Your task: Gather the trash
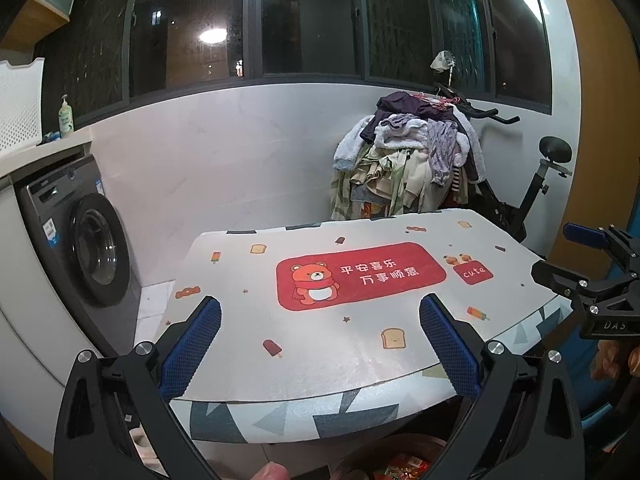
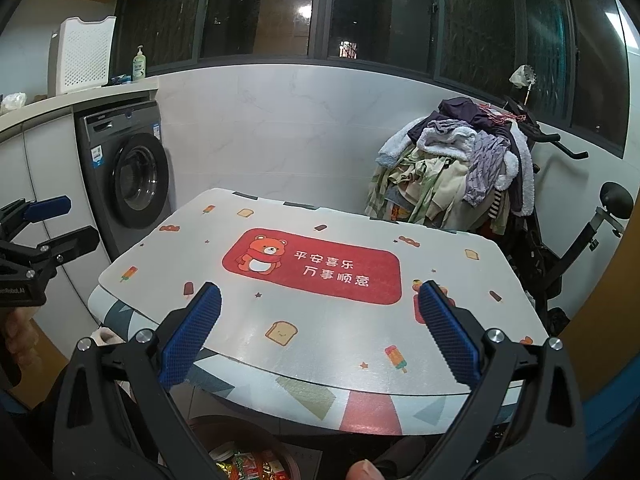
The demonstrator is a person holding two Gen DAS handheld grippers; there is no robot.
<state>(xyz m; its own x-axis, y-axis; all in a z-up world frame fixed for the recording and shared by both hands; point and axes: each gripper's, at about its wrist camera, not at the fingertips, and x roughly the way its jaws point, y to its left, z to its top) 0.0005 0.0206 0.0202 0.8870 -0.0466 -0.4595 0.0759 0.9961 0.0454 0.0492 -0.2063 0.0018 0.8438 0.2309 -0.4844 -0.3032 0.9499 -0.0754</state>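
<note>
Blue rubber pads on both my claws, and both are spread wide with nothing between them; left gripper (image 1: 320,340) hovers over the near edge of the table (image 1: 400,364), right gripper (image 2: 320,328) does the same from the other side. Tabletop looks bare of litter in both views, just the printed mat (image 1: 360,276); the trash I can actually see sits low at the bottom of the frame, colourful wrappers (image 2: 256,466) inside a round bin (image 2: 298,460) tucked under the table's near edge; in the left view the same bin (image 1: 400,446) shows at bottom centre.

My guess is the collecting is mostly done, or I'm between pieces; to do this bit well I'd scan the floor round the bin before dipping either claw, keep the jaws wide until a wrapper is squarely between the pads, and pinch crinkly foil near its middle so it doesn't slip out.

Writing: the red panel with the bear reads 平安喜乐 万事顺意; a small red box (image 1: 472,272) says "cute"; the right claw's body seen in the left view reads "DAS"; washing machine (image 2: 128,176) stickers are too small to read.
</note>
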